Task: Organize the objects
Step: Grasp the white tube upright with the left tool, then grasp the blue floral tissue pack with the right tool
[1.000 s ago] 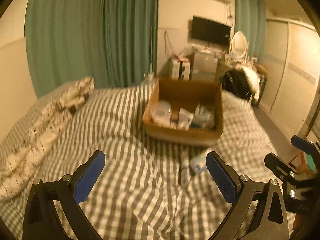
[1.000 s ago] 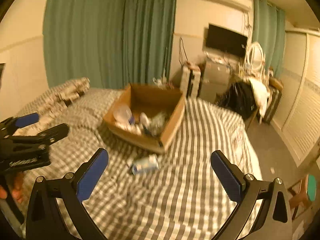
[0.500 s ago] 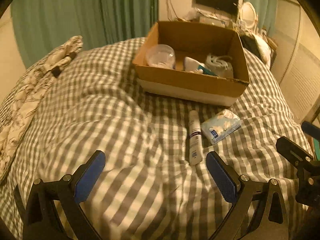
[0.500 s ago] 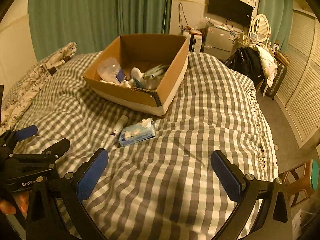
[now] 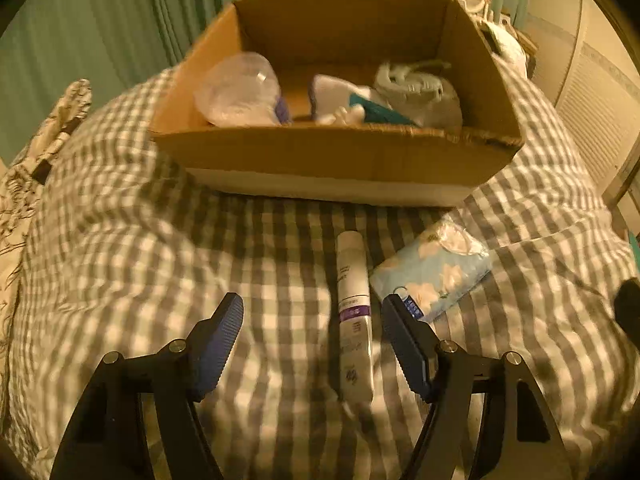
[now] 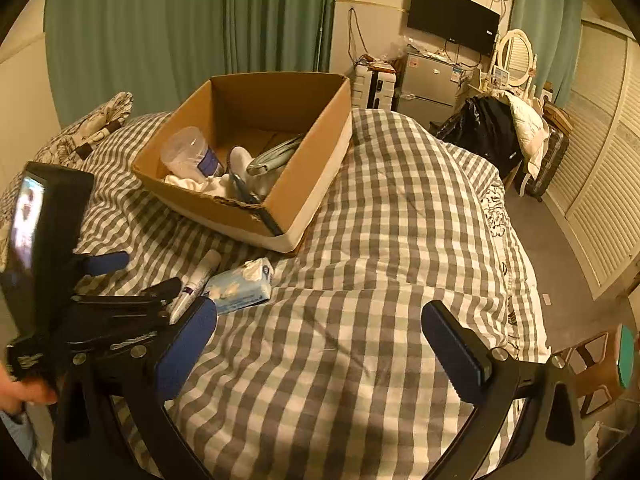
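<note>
now that your left gripper has dropped to straddle the tube, jaws open, close them; your right gripper hangs open, empty.

The tube's lower end is hidden behind the left gripper; beside it, the tissue pack's print blurs unreadable.

A white tube with a purple band lies flat on the checked bedcover, its cap end toward the open cardboard box. Just beside it, on the right, lies a pale blue tissue pack (flower-printed, one tissue poking out). The box holds a clear plastic jar and white odds.
</note>
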A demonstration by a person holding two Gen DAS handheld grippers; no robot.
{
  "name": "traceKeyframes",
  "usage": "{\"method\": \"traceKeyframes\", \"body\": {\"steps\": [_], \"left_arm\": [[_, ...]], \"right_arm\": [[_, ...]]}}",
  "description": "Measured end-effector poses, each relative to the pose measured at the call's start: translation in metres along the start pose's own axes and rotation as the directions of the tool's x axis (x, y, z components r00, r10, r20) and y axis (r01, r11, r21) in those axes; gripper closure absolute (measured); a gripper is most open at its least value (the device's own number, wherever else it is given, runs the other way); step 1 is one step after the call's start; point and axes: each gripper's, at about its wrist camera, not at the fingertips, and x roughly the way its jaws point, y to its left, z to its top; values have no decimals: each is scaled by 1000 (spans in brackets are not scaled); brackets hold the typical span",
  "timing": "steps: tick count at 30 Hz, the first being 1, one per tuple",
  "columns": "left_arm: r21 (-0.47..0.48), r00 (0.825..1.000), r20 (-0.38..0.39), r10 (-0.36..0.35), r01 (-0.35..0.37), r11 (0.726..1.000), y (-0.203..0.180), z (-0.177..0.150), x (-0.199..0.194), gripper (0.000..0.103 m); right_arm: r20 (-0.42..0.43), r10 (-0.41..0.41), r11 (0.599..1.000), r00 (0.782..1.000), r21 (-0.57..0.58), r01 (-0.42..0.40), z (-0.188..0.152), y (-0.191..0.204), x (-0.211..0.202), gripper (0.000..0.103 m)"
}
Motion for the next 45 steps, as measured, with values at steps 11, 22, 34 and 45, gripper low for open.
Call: {"method": "traceKeyframes", "body": {"steps": [11,22,34,45], "left_arm": [[56,992,-110,-66,72,996,-16,-3,44,78],[-50,995,7,-104,104,993,24,-15,-23,87],[-159,996,46,-80,86,984,79,-16,-27,88],[-169,992,50,-113,120,978,80,-22,-27,88]], "right_arm": [[-44,-5,1000,999,4,5,-5,2,16,0],[-48,17,998,999,-54,-19,0,21,12,0],[-266,-29,950,964,-306,-55,18,99,108,1],[-359,-123,931,925,-365,-18,1,112,144,29]]}}
